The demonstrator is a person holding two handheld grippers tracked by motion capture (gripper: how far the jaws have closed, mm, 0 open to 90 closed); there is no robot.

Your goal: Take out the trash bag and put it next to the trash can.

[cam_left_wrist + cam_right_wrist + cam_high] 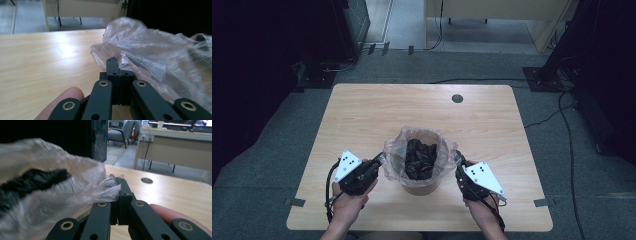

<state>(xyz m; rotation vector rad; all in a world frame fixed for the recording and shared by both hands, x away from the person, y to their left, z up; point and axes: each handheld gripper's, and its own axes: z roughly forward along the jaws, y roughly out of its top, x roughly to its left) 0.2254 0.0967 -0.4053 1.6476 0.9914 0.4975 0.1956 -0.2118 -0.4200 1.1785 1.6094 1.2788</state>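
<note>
A small brown bin (419, 185) stands near the table's front middle, lined with a clear plastic bag (394, 152) whose edge folds over the rim. Crumpled black material (419, 157) lies inside the bag. My left gripper (379, 161) is at the bin's left side, shut on the bag's edge (117, 61). My right gripper (457, 159) is at the bin's right side, shut on the bag's edge (110, 186). In the right gripper view the black material (30, 181) shows through the plastic.
The wooden table (362, 115) has a round cable hole (457, 98) at the back right. Grey carpet with cables (569, 150) surrounds it. A desk (175, 147) and an office chair (125, 132) stand farther off.
</note>
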